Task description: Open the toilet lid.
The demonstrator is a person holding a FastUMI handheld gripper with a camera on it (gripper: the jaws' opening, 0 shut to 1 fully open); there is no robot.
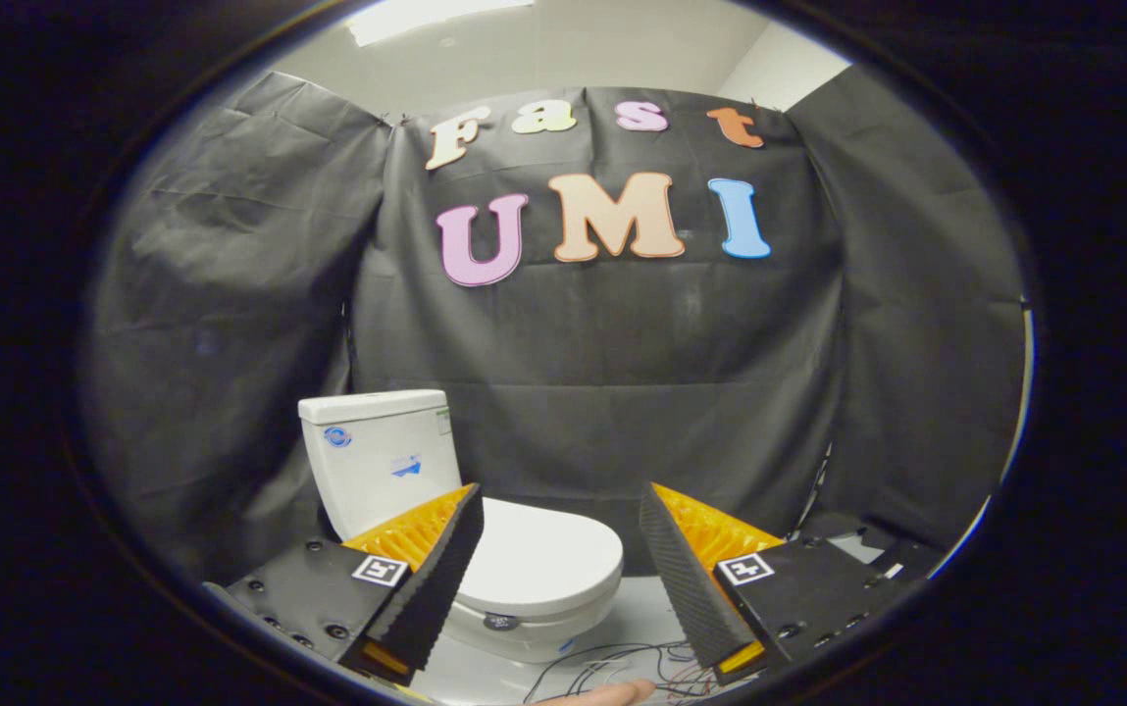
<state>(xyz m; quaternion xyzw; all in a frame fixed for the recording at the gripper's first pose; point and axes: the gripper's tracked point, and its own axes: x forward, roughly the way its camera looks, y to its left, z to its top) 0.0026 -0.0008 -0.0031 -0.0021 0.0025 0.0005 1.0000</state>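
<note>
Gripper spread wide, holding nothing, short of the toilet.

Fingers stand well apart and touch nothing; a fingertip and loose wires lie on the pale floor below them. Just ahead, between the fingers and towards the left one, the toilet lid lies closed on the bowl, with the white tank behind it against the black cloth wall.

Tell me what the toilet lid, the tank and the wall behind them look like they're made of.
Toilet lid: closed, smooth glossy white, probably plastic, though it could be ceramic. Tank: glossy white with hard square edges, likely glazed ceramic. Wall: matte black cloth, shown by its creases and folds. The gripper hangs open, the lid just ahead between its fingers.
</note>
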